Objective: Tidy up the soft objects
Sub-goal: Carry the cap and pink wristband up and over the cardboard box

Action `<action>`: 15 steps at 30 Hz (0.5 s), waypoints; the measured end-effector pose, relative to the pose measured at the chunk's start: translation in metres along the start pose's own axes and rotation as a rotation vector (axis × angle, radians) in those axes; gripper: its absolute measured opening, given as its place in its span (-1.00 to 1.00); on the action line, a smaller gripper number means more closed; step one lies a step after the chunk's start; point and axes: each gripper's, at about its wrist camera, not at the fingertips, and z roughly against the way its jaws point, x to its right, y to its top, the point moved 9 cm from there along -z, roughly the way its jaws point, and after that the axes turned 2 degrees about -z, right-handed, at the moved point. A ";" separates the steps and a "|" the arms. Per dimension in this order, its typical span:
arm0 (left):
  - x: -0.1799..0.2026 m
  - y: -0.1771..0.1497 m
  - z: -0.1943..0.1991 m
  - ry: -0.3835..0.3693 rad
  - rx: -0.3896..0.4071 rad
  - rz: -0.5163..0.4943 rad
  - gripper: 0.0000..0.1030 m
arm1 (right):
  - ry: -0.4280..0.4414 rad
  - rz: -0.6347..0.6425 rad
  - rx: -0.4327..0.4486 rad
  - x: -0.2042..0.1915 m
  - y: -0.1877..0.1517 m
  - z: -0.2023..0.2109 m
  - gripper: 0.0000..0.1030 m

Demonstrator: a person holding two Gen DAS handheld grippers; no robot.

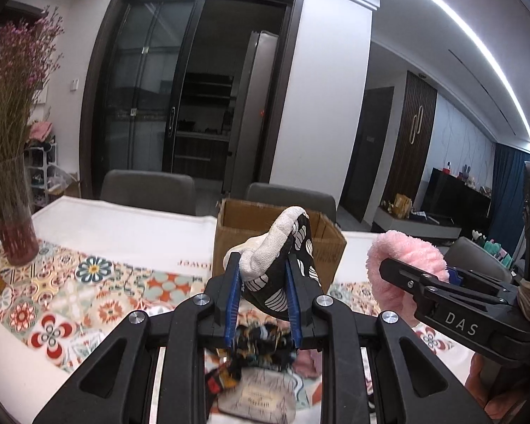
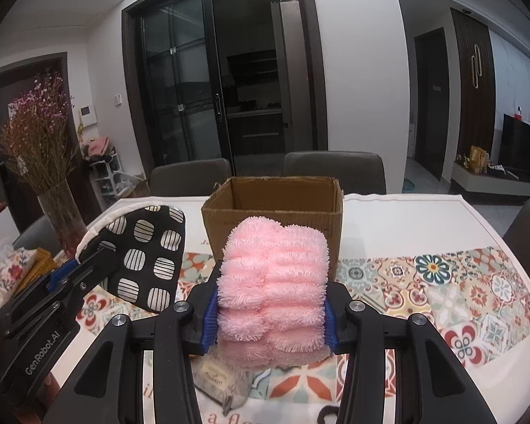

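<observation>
My left gripper (image 1: 263, 275) is shut on a black oven mitt with white striped patches and a cream lining (image 1: 282, 265), held above the table. The mitt also shows in the right wrist view (image 2: 145, 258), at the left, clamped in the left gripper (image 2: 88, 265). My right gripper (image 2: 270, 304) is shut on a fluffy pink cloth (image 2: 274, 282), held up in front of an open cardboard box (image 2: 272, 208). The pink cloth (image 1: 406, 265) shows at the right of the left wrist view. The box (image 1: 279, 243) stands just behind both grippers.
A patterned tablecloth (image 2: 441, 282) covers the white table. A glass vase of dried pink flowers (image 1: 12, 212) stands at the left. Small soft items, one a beige pouch (image 1: 258, 399), lie under the grippers. Grey chairs (image 2: 332, 169) stand behind the table.
</observation>
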 end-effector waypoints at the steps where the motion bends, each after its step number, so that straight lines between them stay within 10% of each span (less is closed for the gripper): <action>1: 0.000 0.006 -0.002 0.001 0.010 -0.003 -0.54 | 0.002 -0.001 0.004 0.000 0.004 -0.002 -0.10; 15: 0.007 0.063 -0.041 0.004 0.070 -0.032 -0.54 | 0.028 -0.013 0.023 0.011 0.062 -0.040 -0.10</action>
